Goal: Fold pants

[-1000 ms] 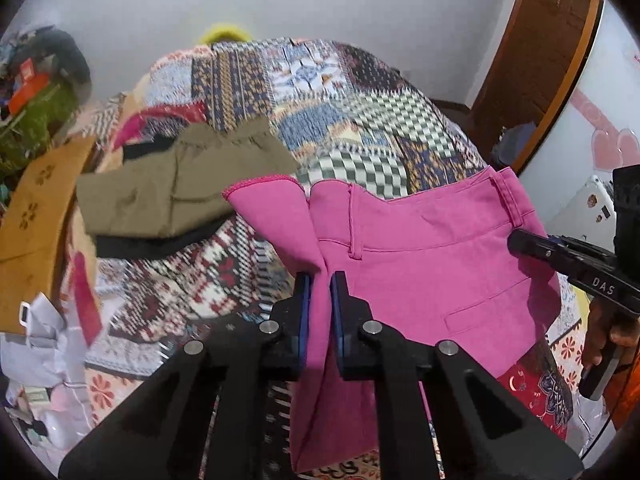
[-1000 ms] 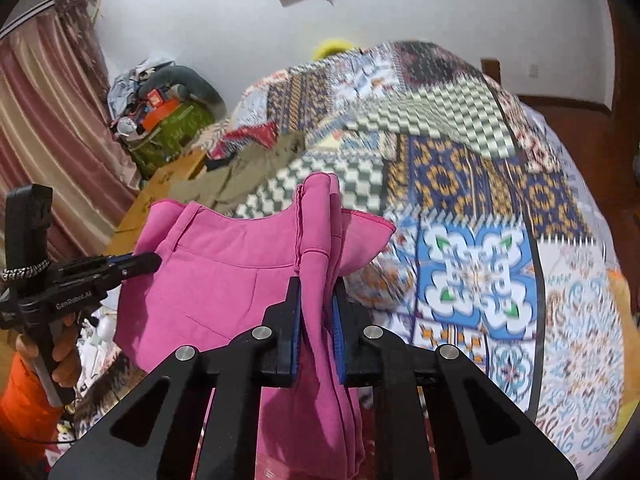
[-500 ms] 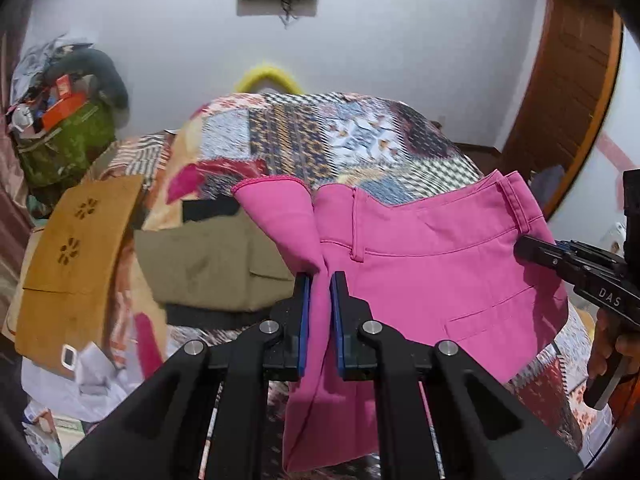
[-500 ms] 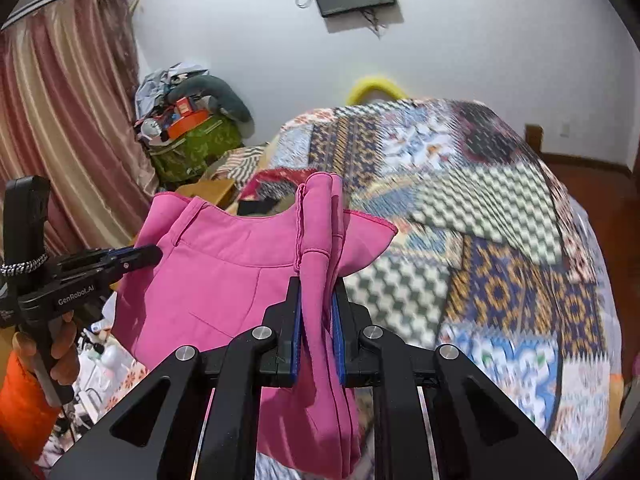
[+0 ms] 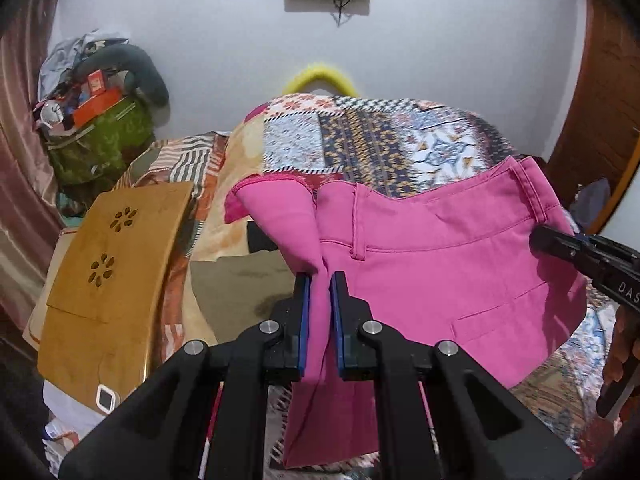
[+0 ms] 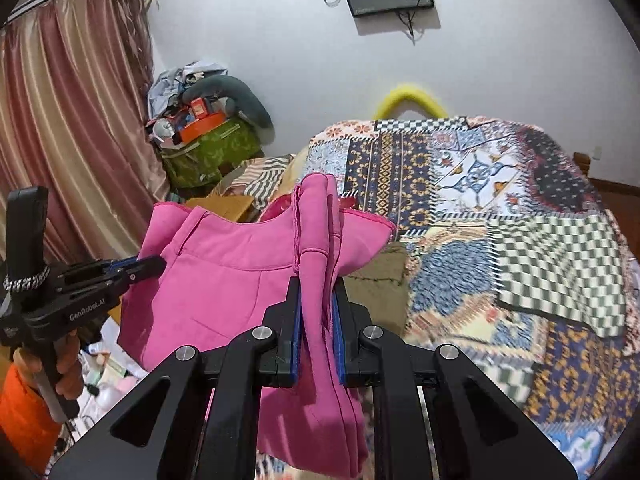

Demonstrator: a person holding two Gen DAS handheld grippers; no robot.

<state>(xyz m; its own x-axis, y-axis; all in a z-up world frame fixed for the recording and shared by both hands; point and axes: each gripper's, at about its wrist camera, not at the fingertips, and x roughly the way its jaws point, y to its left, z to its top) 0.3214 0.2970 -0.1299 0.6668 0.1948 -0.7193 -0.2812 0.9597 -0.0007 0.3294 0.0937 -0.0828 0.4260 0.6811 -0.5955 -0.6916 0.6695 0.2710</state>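
The pink pants hang in the air above the patchwork bed, stretched between both grippers by the waistband. My left gripper is shut on bunched pink fabric at one end of the waist. My right gripper is shut on a folded bunch of the pink pants at the other end. Each gripper shows in the other's view: the right one at the right edge, the left one at the left. The lower legs hang out of sight below.
The patchwork quilt covers the bed. Olive folded pants lie on it below the pink pants, also seen in the right wrist view. A tan wooden board stands left. A green bag with clutter sits by the curtain.
Both grippers have risen and tilted up with the pink pants; the wall and the screen now fill more of each view, and the bed sits lower. Both grips are unchanged.
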